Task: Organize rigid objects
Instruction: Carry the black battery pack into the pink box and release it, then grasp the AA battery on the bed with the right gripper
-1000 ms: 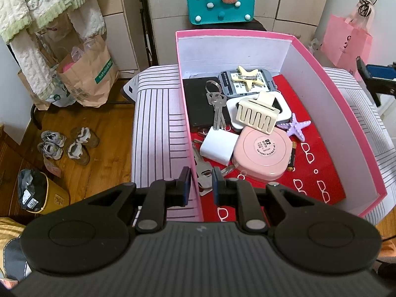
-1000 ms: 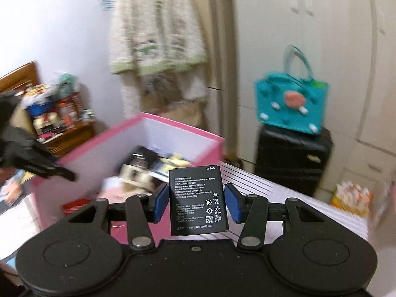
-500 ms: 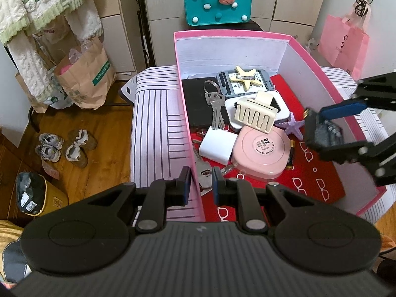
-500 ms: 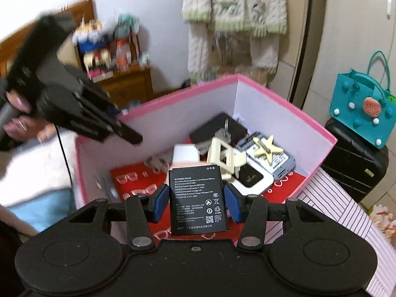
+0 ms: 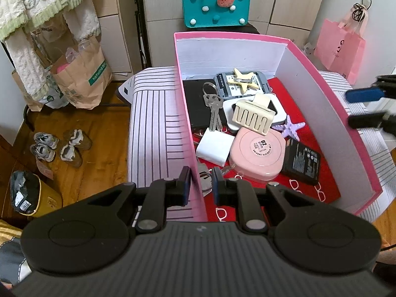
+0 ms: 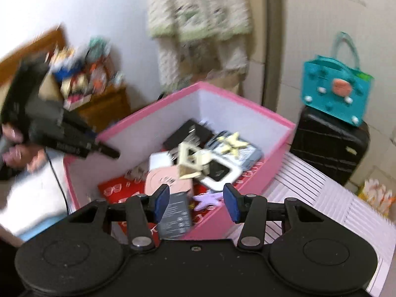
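Striped surface (image 5: 153, 128): pink box (image 5: 321, 99) holds battery (image 5: 300, 162), keys (image 5: 214, 113), apparently charger (image 5: 212, 146).

The black battery (image 5: 302, 161) lies flat on the red floor of the pink box (image 5: 346, 113), label up, touching the round pink case (image 5: 256, 153). The purple starfish (image 5: 292, 130) lies just behind it.

Background's pretty cluttered: a teal felt tote bag (image 5: 214, 2) sits on a black hard-shell suitcase (image 6: 329, 146), a pink paper gift bag (image 5: 339, 47) leans against the wall, brown paper shopping bags (image 5: 79, 74) and small grey shoes (image 5: 59, 146) are on the wooden floor (image 5: 99, 158).
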A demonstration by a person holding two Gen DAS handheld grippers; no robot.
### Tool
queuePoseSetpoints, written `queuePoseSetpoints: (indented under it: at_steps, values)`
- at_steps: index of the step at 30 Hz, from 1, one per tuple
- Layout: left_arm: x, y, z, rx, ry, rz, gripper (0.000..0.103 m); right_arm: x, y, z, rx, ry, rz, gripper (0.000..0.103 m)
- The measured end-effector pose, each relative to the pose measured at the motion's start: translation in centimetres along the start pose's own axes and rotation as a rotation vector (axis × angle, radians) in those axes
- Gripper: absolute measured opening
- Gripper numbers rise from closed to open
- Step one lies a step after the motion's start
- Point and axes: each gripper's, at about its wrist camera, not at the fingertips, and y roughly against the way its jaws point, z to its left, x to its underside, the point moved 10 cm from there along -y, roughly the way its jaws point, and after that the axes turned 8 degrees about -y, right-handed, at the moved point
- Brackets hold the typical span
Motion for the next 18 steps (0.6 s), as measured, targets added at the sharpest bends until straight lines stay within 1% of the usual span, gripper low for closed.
queuePoseSetpoints:
  at_steps: [3,4,7,13,15,18]
  values:
    - [0.0,0.1,0.0,0.006,0.006,-0.008,0.015,0.5,1.8,-2.9,-0.009,-0.128,-0.052,0.054]
    - [0.1,0.1,0.1,0.008,0.008,-0.011,0.015,1.0,2.2,-4.2,0.003,-0.163,-0.063,0.054]
    - [0.1,0.1,0.1,0.007,0.010,-0.017,0.015,2.5,2.0,-6.9,0.054,-0.217,-0.091,0.054]
    - [0.2,0.1,0.2,0.008,0.019,-0.024,0.015,6.1,-1.1,-10.7,0.119,-0.316,-0.079,0.054]
    - [0.2,0.1,0.2,0.013,0.028,-0.025,0.015,6.6,-2.2,-11.7,0.147,-0.329,-0.082,0.054]
    - [0.2,0.1,0.2,0.013,0.034,-0.031,0.015,6.5,-3.9,-12.8,0.193,-0.343,-0.103,0.055]
